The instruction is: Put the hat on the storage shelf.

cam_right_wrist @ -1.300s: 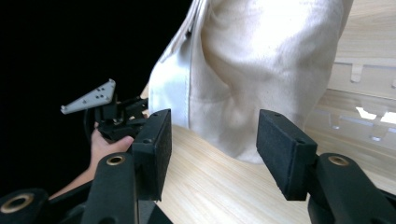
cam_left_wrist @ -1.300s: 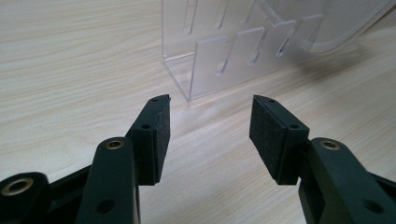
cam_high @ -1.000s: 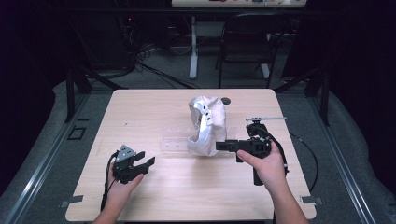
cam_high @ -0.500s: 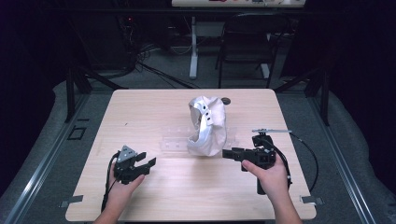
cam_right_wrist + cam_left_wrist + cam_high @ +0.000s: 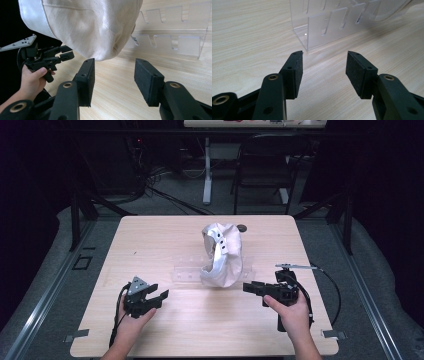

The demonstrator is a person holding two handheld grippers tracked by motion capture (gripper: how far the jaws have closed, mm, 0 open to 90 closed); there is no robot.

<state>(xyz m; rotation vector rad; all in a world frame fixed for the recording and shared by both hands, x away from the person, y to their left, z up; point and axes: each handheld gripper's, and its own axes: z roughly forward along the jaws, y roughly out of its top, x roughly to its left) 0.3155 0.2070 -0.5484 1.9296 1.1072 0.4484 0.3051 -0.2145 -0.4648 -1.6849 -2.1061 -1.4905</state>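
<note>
Approach step: right gripper (image 5: pixel 250 287) beside the white cap (image 5: pixel 222 255) draped on the clear acrylic rack (image 5: pixel 186 272) mid-surface, fingers apart, just been closing, nothing between. Next, likely: pinching the cap's lower edge. Left gripper (image 5: pixel 159 297) open, idle.

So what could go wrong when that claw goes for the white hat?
The right gripper, whose jaws have just been closing with nothing between them, sits close to the white hat. The hat rests on a clear plastic stand, so a bump might push the hat off it or shove the stand across the table. The cloth is soft, so the jaws could pinch only a fold and slip.
</note>
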